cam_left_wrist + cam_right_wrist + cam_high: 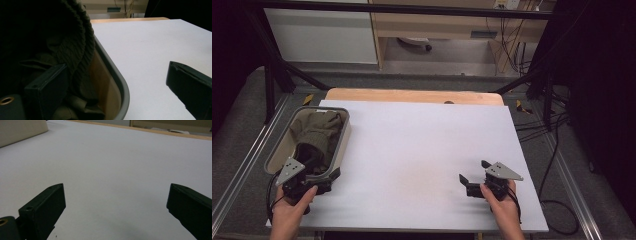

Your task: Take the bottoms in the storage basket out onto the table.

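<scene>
A grey-rimmed tub point(343, 135) stands at the table's left edge with an olive-green knitted garment point(319, 131) bundled inside. My left gripper point(321, 167) is open at the tub's near corner. In the left gripper view its jaws point(115, 68) straddle the tub's rim point(120, 85): one jaw is inside among the garment's folds point(72, 42), the other outside over the white tabletop. Nothing is pinched. My right gripper point(475, 171) rests low over the white surface at the front right, open, with bare table between its jaws point(116, 187).
A white board point(422, 150) covers the wooden table; a strip of wood point(412, 95) shows along the far edge. The tub's pale wall point(20, 130) appears far off in the right gripper view. Black frame bars and cables surround the table.
</scene>
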A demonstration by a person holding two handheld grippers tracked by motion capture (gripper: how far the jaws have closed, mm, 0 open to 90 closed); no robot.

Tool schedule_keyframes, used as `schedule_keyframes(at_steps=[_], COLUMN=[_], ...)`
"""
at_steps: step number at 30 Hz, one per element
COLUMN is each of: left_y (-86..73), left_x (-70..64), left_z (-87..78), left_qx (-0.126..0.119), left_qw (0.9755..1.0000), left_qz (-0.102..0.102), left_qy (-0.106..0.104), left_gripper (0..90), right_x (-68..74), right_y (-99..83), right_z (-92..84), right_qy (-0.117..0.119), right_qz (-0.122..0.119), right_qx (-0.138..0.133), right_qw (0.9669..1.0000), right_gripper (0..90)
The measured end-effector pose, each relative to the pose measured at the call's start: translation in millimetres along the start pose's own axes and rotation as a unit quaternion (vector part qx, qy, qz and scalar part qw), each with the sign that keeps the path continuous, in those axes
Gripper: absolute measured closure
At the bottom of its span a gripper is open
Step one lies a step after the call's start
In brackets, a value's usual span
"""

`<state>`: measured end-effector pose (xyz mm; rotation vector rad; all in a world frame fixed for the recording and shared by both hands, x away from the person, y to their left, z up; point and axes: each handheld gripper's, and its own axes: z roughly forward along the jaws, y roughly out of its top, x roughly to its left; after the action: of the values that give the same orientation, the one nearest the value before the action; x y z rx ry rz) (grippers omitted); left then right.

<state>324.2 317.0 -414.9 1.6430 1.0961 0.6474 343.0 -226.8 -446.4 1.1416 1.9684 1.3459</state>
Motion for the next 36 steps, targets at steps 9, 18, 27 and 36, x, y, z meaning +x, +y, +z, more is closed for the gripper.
schedule_keyframes(at_steps=[9,18,27,36], left_y=[0.6,6.6,18.7,25.0], left_x=[-0.9,-7.5,-30.6,-34.7], left_z=[-2.3,-16.5,-24.4,-29.6], left_qx=[0.001,-0.002,-0.021,-0.028], left_qw=[1.0000,0.9999,0.9998,0.9996], left_qz=[0.003,-0.006,0.003,0.007], left_qy=[-0.001,-0.011,-0.003,0.001], left_gripper=[6.7,6.7,7.8,8.5], right_x=[0.8,1.1,6.9,8.5], right_y=[0.1,-0.2,1.9,2.3], right_z=[0.5,0.0,-0.1,2.4], right_qy=[-0.001,-0.006,0.003,0.005], right_qz=[-0.003,-0.002,-0.013,-0.018], right_qx=[0.003,0.012,0.015,0.020], right_qw=[1.0000,0.9999,0.9998,0.9996], right_gripper=[2.7,2.7,2.7,2.4])
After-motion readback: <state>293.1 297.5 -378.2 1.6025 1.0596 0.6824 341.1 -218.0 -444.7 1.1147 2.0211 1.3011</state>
